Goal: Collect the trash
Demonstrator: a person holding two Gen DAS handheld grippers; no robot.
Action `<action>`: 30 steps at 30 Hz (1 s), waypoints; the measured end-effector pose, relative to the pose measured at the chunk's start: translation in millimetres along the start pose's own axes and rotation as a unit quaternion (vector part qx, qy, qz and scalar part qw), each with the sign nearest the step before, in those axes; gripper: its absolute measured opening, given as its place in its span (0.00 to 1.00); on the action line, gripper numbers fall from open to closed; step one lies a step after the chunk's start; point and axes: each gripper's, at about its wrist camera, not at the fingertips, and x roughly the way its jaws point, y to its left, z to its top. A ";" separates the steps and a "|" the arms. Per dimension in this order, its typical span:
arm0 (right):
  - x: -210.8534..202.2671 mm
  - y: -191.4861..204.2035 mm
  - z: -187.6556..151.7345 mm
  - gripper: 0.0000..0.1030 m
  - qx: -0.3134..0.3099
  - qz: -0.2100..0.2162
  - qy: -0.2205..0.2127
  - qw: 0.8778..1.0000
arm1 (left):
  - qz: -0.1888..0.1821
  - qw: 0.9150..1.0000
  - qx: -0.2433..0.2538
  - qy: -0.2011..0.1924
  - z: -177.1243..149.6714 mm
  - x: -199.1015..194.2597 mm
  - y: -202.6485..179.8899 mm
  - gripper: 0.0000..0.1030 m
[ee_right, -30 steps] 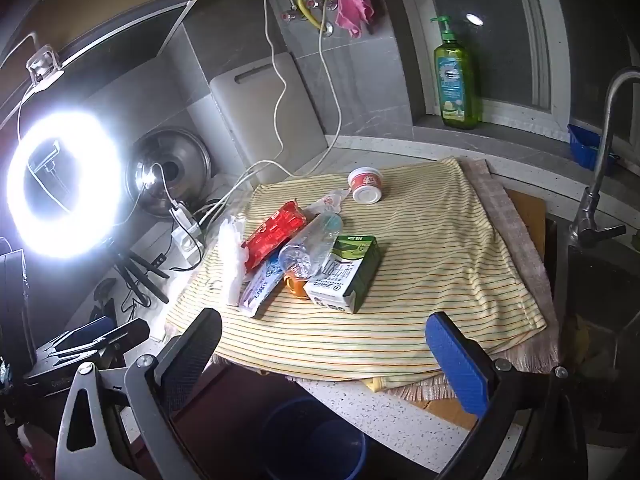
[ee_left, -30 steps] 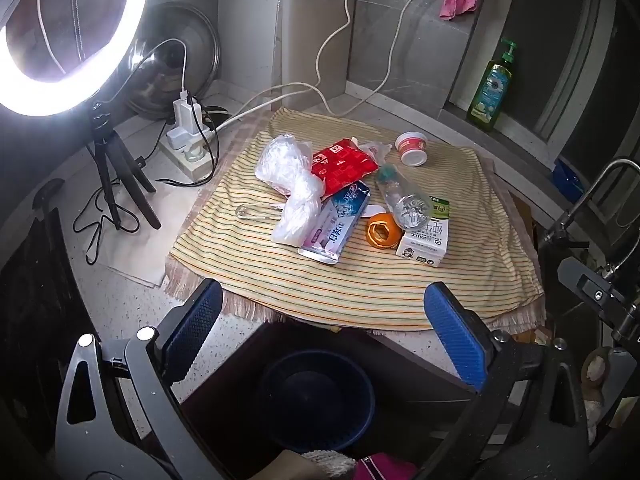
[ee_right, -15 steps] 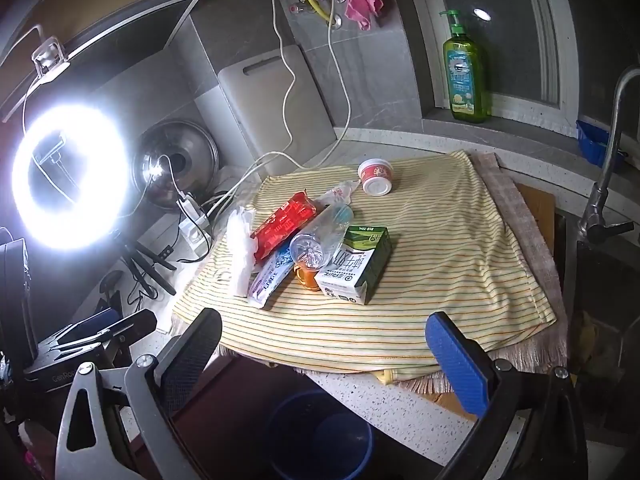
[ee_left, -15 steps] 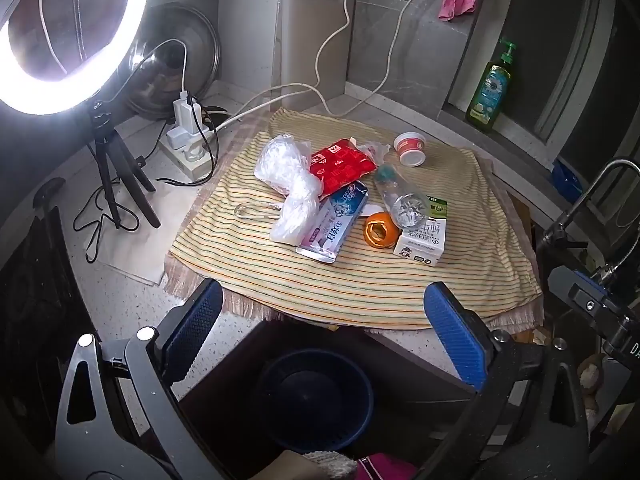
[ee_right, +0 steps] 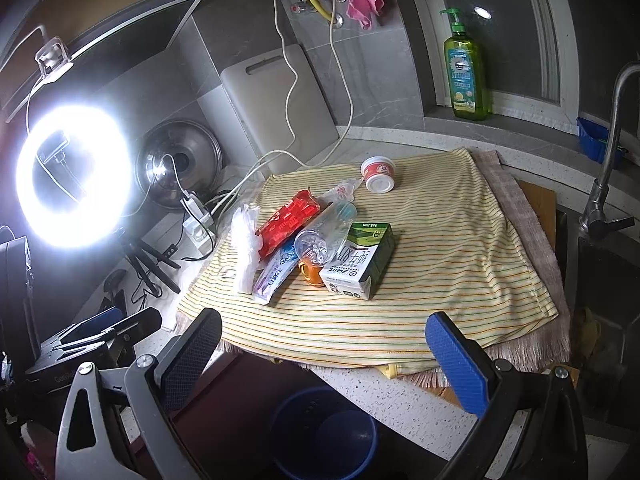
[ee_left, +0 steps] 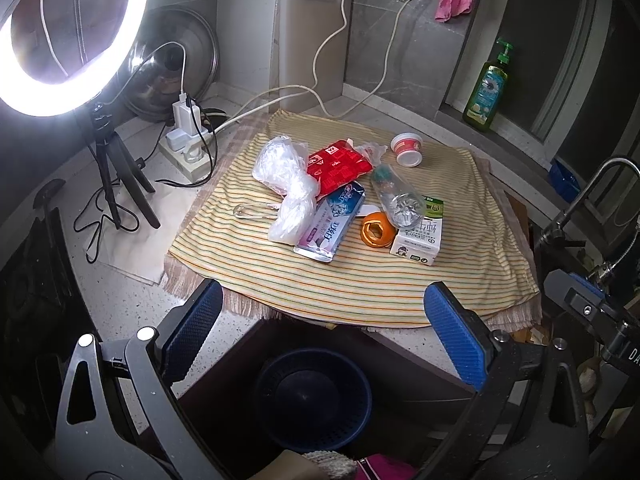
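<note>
Trash lies piled on a striped yellow cloth point(ee_left: 360, 288): a clear plastic bag point(ee_left: 286, 178), a red packet point(ee_left: 336, 164), a toothpaste box point(ee_left: 330, 224), a clear bottle point(ee_left: 396, 196), an orange peel point(ee_left: 376, 230), a green-white milk carton point(ee_left: 420, 236) and a small red-white cup point(ee_left: 406, 148). The right wrist view shows the same carton point(ee_right: 360, 258), bottle point(ee_right: 326, 232) and cup point(ee_right: 378, 172). A dark blue bin point(ee_left: 312, 396) stands below the counter edge. My left gripper point(ee_left: 324, 334) and right gripper point(ee_right: 324, 354) both hover open and empty over that edge, short of the pile.
A ring light point(ee_left: 60, 36) on a tripod, a power strip point(ee_left: 186, 148) with cables and a pot lid point(ee_left: 172, 76) crowd the left. A cutting board point(ee_left: 310, 40) leans on the back wall. A green soap bottle point(ee_right: 466, 72) stands on the sill. A faucet point(ee_right: 608, 168) rises at right.
The right gripper has swung slightly, so the pile sits a little further right in its view. The left gripper has barely moved. Nothing was picked up.
</note>
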 end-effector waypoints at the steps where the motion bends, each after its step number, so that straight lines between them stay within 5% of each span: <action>1: -0.1 0.0 -0.2 1.00 0.000 0.000 0.000 1.000 | 0.000 1.000 0.000 0.000 0.1 0.3 0.1 0.99; 30: 1.2 -7.5 -3.6 1.00 0.018 0.007 0.008 1.000 | -0.001 1.000 -0.001 -0.001 -1.2 -0.8 0.0 0.99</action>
